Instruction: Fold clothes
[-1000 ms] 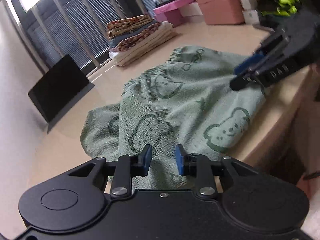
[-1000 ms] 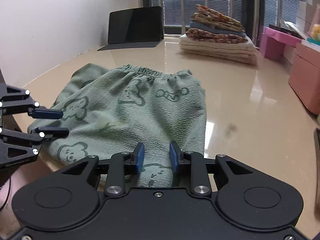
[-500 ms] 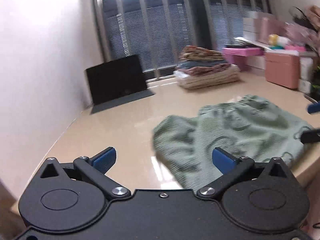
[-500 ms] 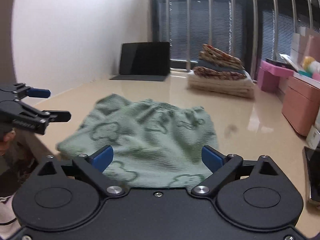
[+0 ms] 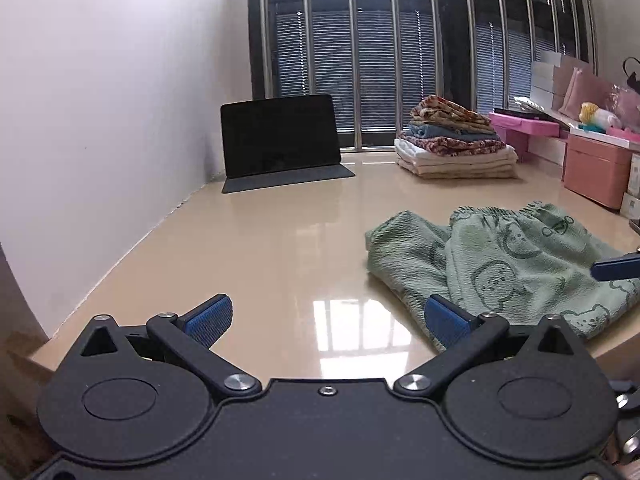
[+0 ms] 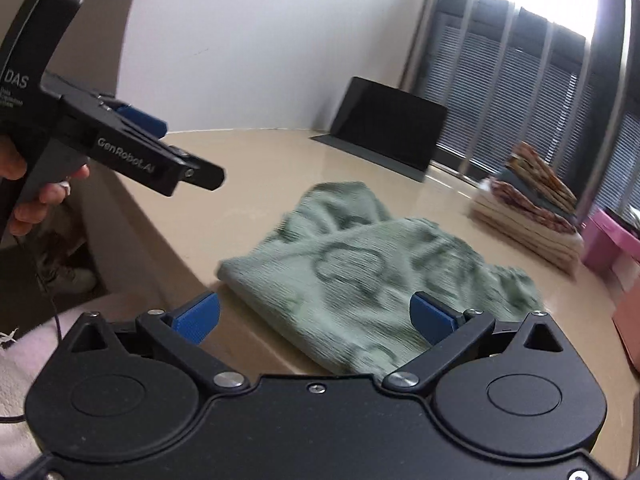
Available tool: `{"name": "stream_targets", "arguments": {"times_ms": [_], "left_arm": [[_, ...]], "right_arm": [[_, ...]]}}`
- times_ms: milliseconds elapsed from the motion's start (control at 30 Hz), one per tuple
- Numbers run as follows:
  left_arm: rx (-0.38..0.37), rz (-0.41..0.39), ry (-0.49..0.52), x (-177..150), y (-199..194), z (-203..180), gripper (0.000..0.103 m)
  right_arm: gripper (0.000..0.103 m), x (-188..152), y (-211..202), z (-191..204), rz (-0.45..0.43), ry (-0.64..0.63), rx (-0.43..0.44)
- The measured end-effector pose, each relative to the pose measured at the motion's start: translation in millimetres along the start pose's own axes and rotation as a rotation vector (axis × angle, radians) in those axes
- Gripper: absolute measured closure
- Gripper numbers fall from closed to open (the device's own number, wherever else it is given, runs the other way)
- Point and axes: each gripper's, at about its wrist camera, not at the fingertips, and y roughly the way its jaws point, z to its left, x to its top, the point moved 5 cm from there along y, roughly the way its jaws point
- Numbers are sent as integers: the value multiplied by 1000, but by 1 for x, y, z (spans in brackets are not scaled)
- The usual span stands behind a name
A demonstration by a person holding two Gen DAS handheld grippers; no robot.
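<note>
Left wrist view is showing you the green garment (image 5: 516,264) lying doubled near the table's (image 5: 280,240) front edge; your left gripper (image 5: 328,318) and right gripper (image 6: 314,316) are gaping, empty. Overhanging cloth risks sliding off.

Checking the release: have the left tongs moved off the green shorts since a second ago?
Yes. The left tongs opened and drew back leftward: the green shorts now lie right of them, apart, and the tablet sits ahead.
</note>
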Motion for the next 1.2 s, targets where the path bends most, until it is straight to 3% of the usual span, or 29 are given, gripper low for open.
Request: {"name": "stream_targets", "arguments": {"times_ms": [200, 600, 767, 867, 1067, 1200], "left_arm": [[-18, -12, -42, 4, 0, 11, 0], [-54, -7, -15, -5, -1, 26, 0], [-73, -19, -19, -5, 1, 25, 0], [-81, -20, -14, -5, 1, 24, 0], [-70, -15, -19, -6, 2, 26, 0], [-62, -18, -61, -5, 0, 30, 0]], "right_arm": [[1, 14, 17, 27, 19, -41, 18], [28, 23, 37, 72, 85, -258, -66], [28, 25, 39, 80, 98, -298, -82], [48, 26, 42, 77, 127, -285, -98], [52, 25, 47, 79, 133, -342, -102], [74, 27, 50, 71, 151, -264, -56]]}}
